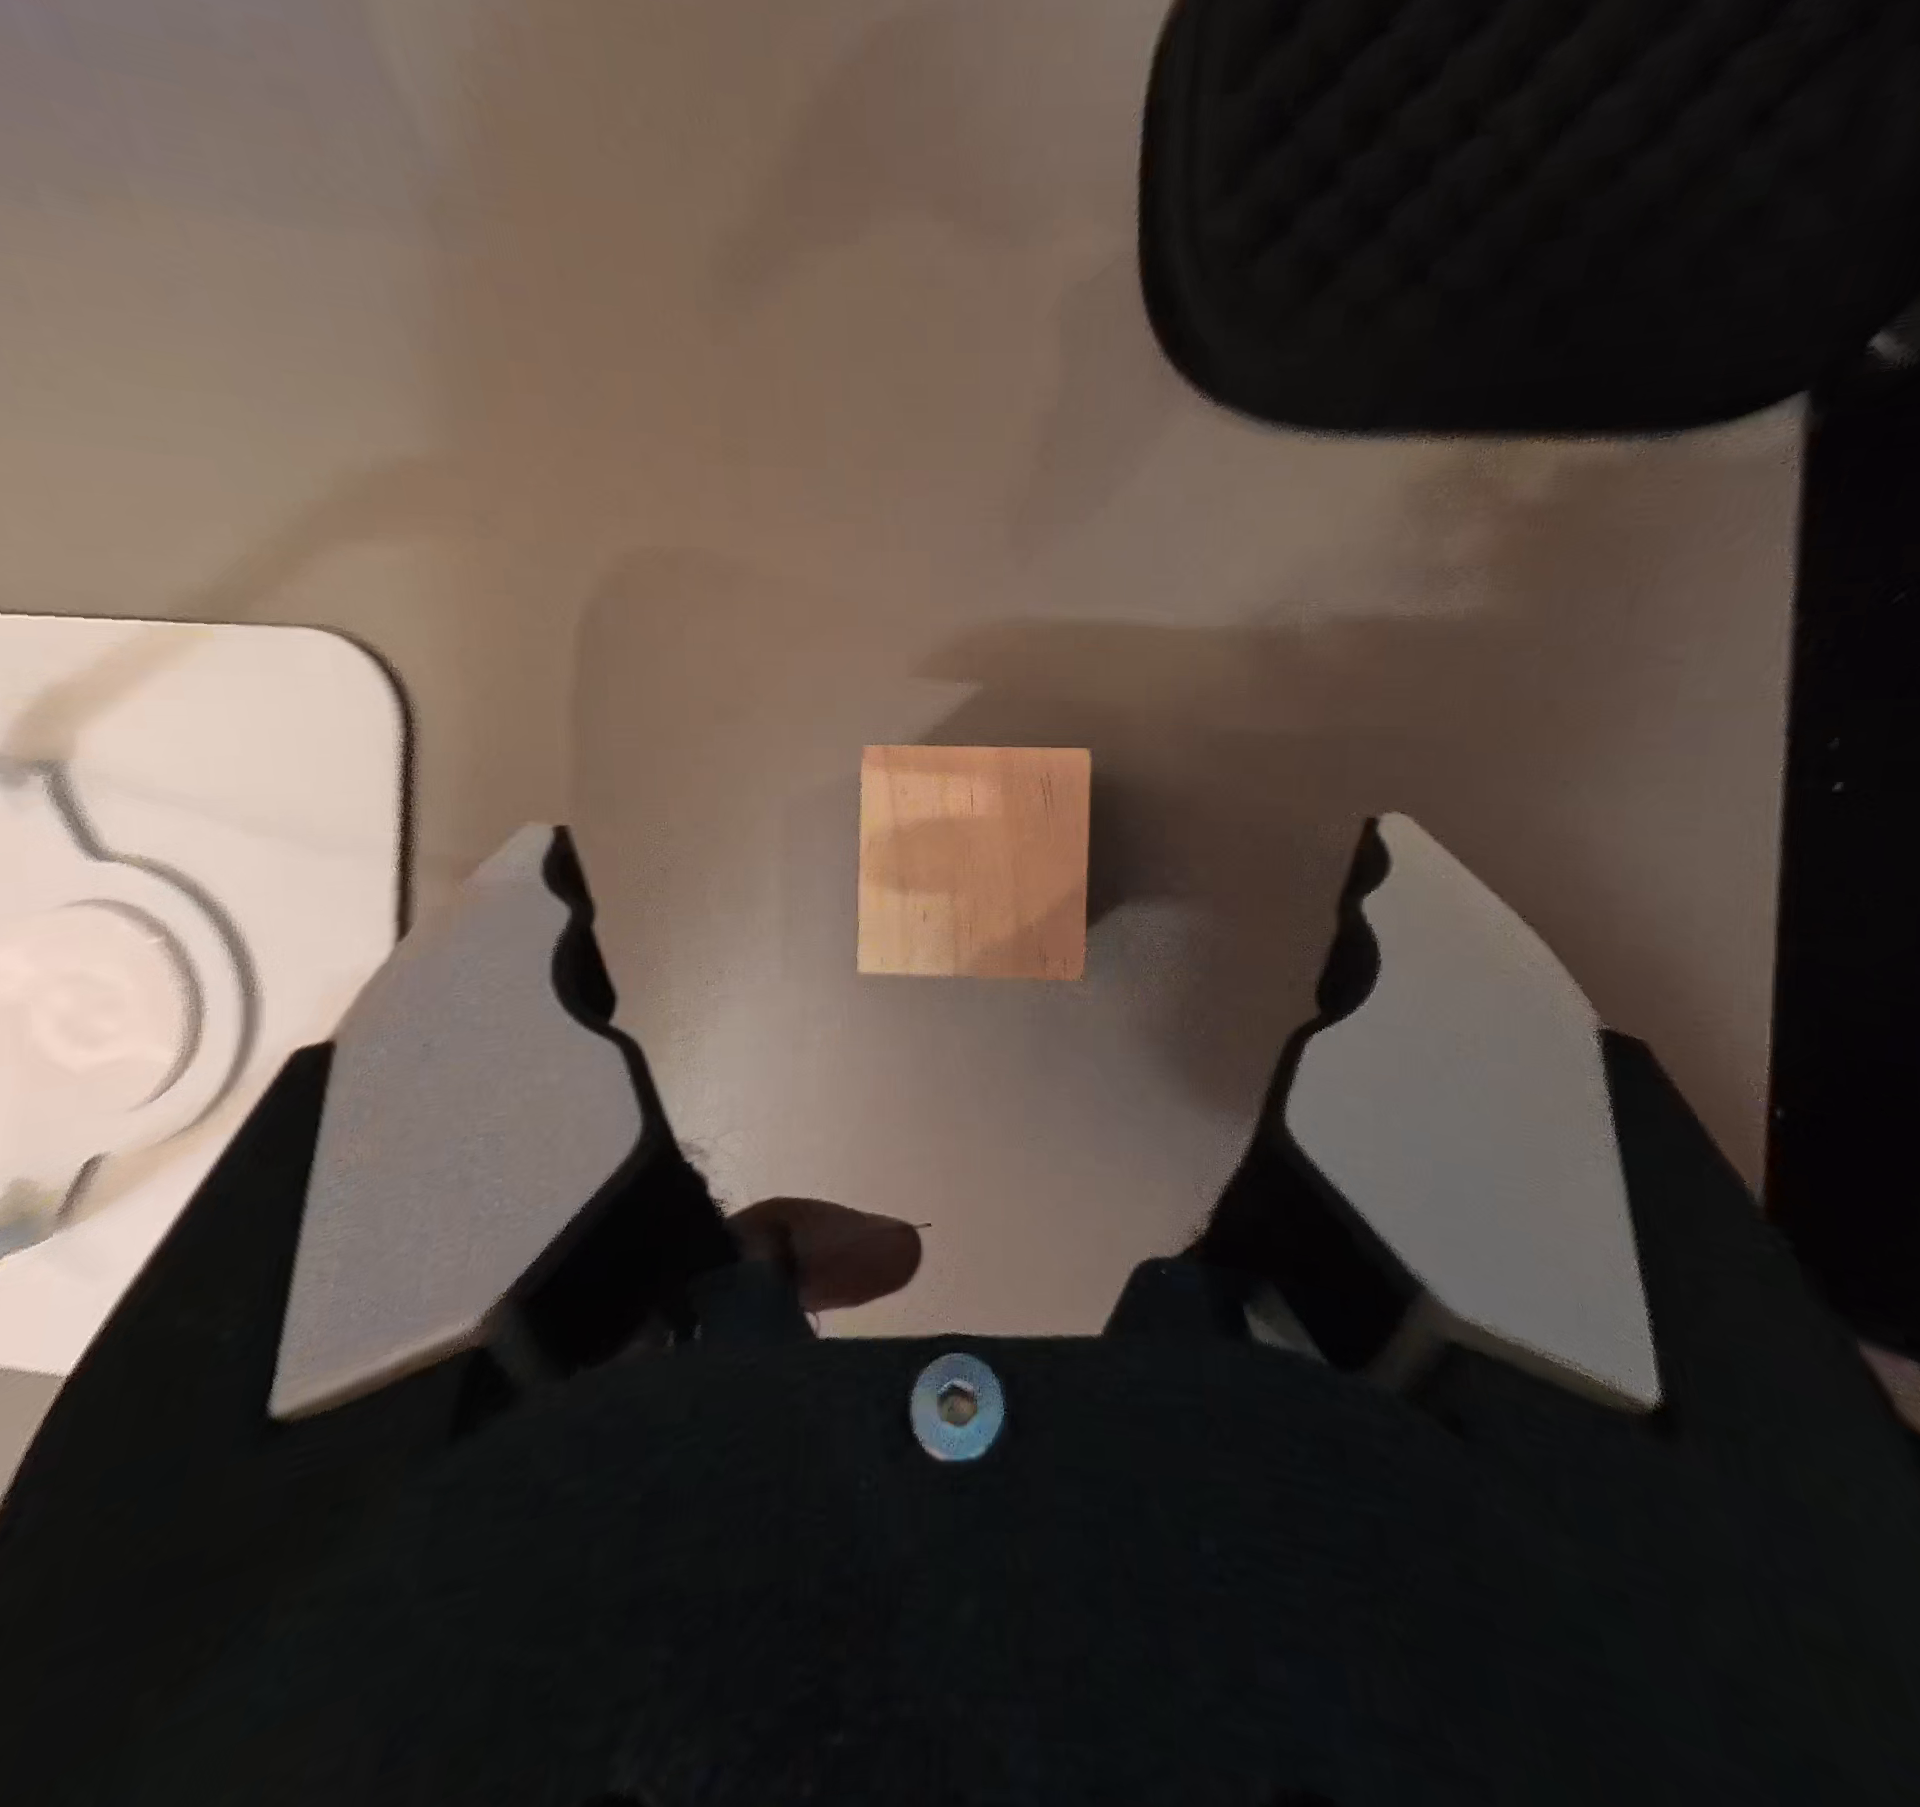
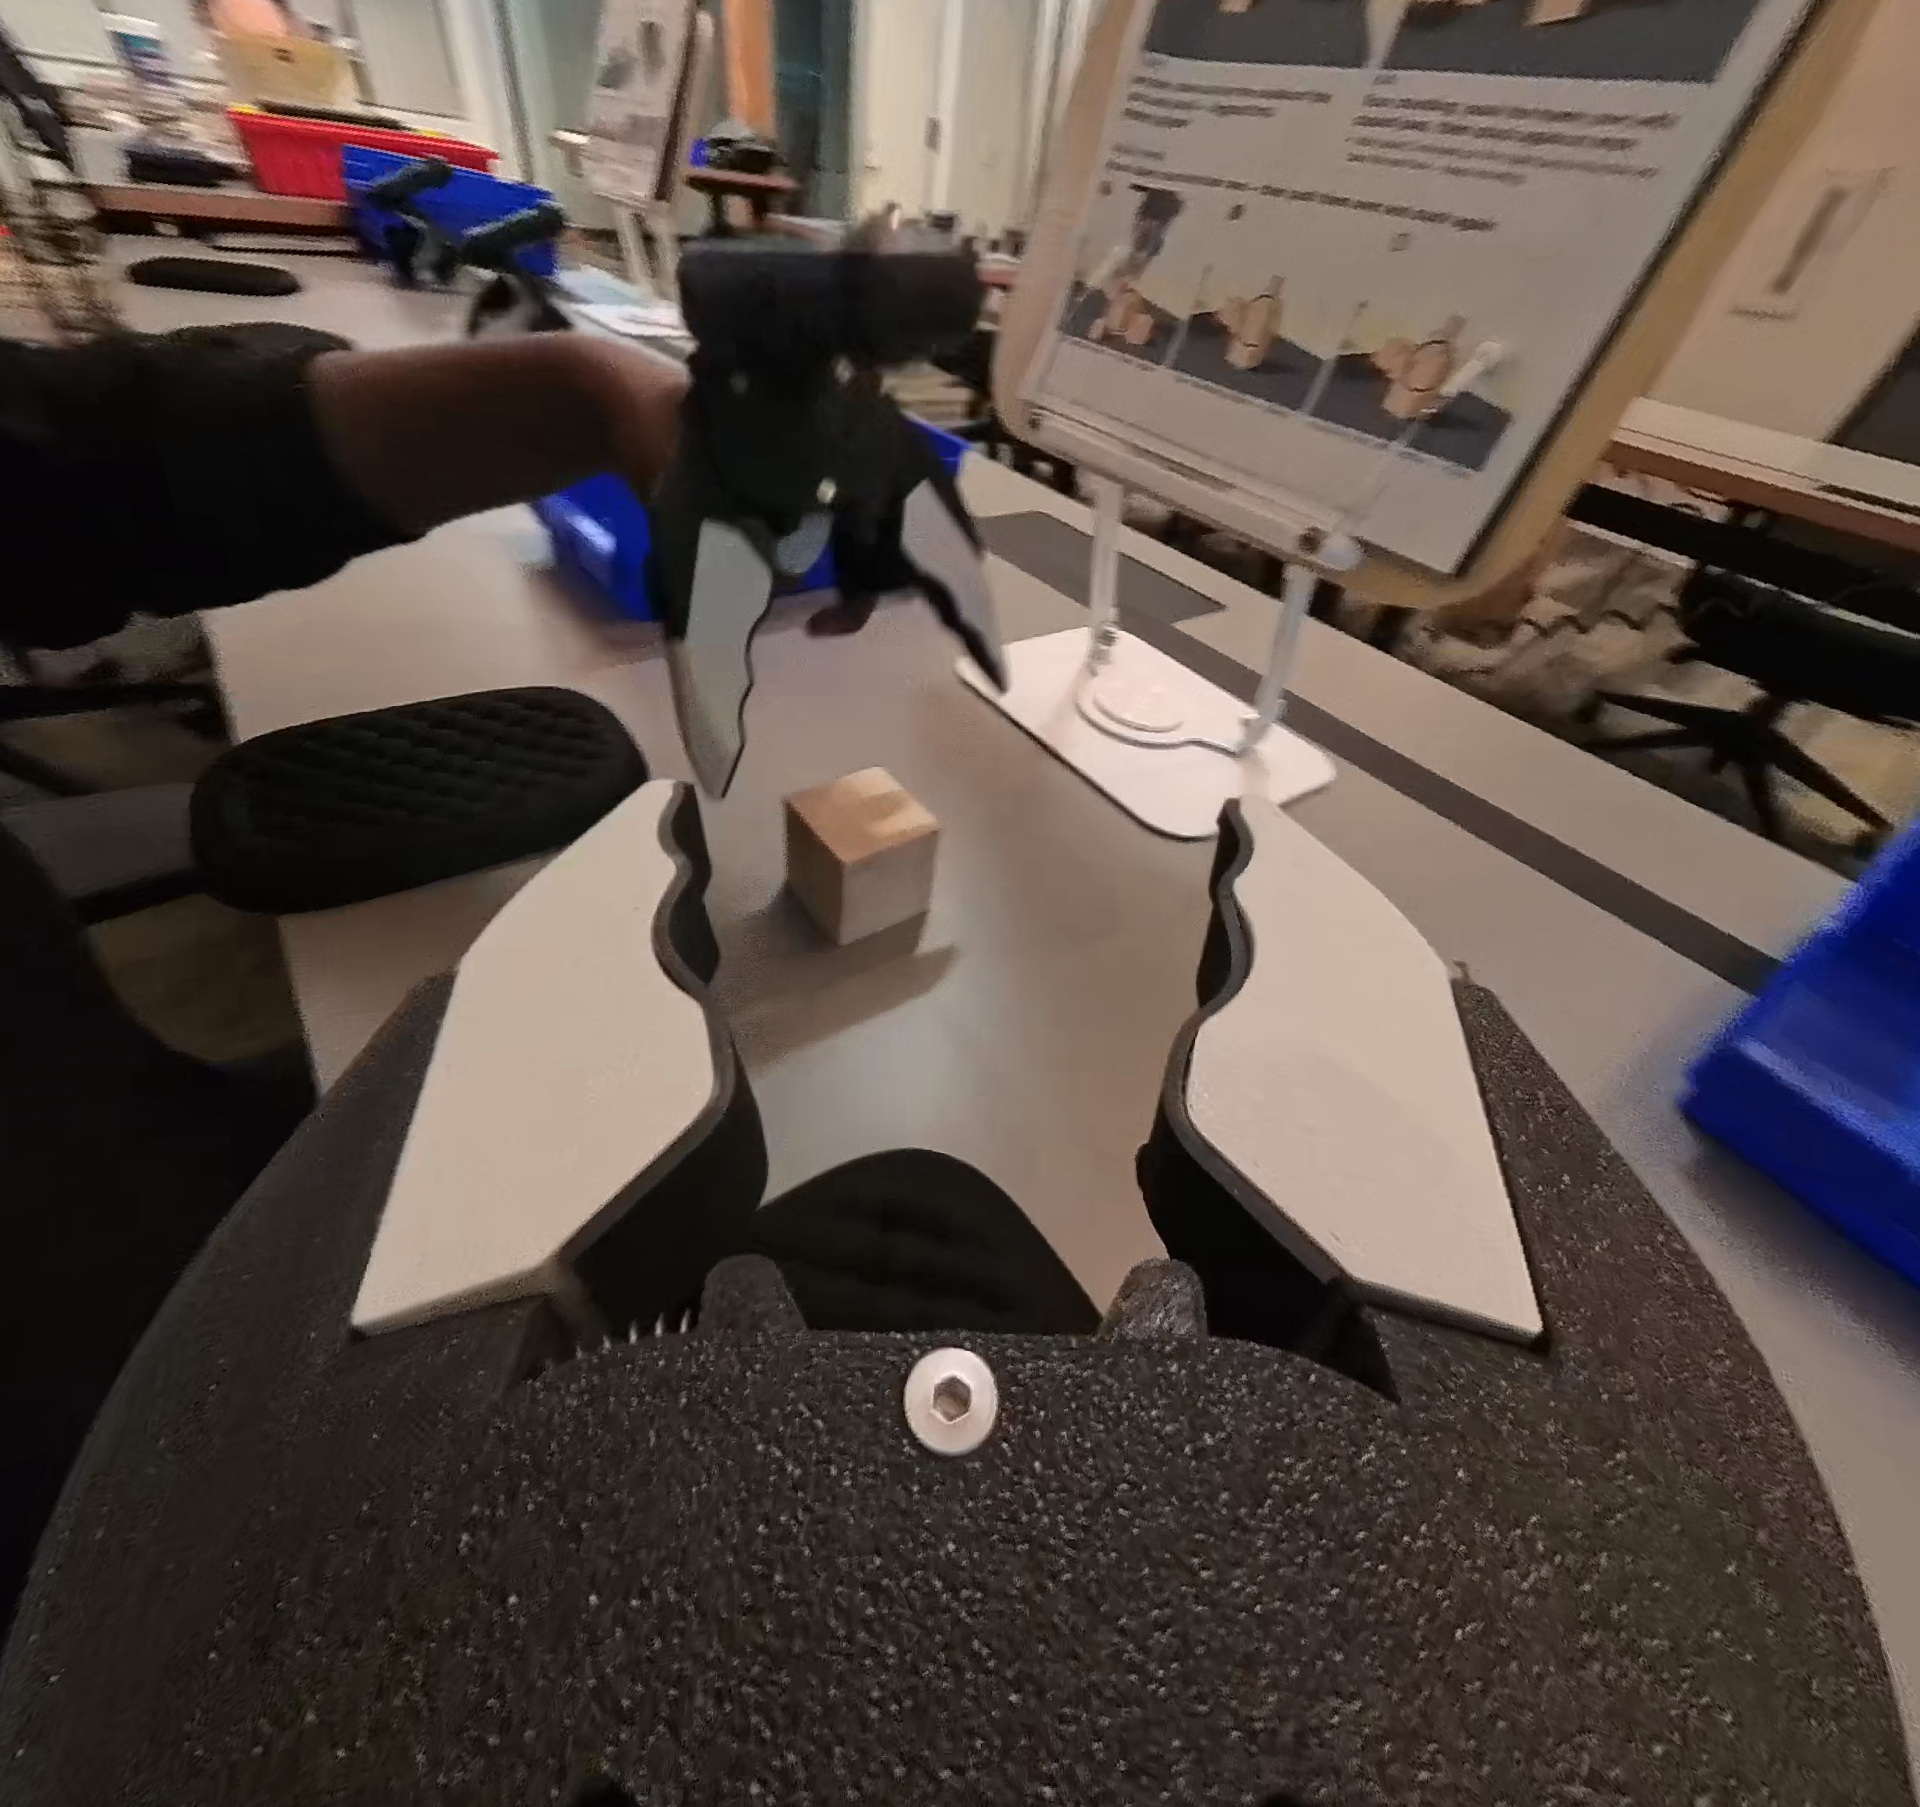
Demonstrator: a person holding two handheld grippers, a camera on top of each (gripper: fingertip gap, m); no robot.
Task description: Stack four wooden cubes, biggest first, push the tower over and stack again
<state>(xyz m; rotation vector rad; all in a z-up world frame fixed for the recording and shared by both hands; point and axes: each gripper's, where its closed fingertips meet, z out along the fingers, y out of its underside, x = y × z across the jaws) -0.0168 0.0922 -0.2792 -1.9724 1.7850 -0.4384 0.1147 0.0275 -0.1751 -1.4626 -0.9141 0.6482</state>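
Note:
A wooden cube (image 1: 974,862) rests on the grey table (image 1: 727,407). My left gripper (image 1: 966,827) hangs above it, pointing down, with its jaws wide open. The cube stands between the fingers and neither pad touches it. The right wrist view shows this left gripper (image 2: 852,718) raised above the cube (image 2: 860,851), open and empty, held by a hand in a dark sleeve. My right gripper (image 2: 956,807) is open and empty. It sits low over the table, a short way in front of the cube.
A white stand base (image 2: 1143,718) carries a tilted instruction board (image 2: 1403,178) behind the cube; the base also shows in the left wrist view (image 1: 208,874). A black chair armrest (image 2: 416,791) lies left of the cube. Blue bins (image 2: 1829,1061) stand at the right and further back.

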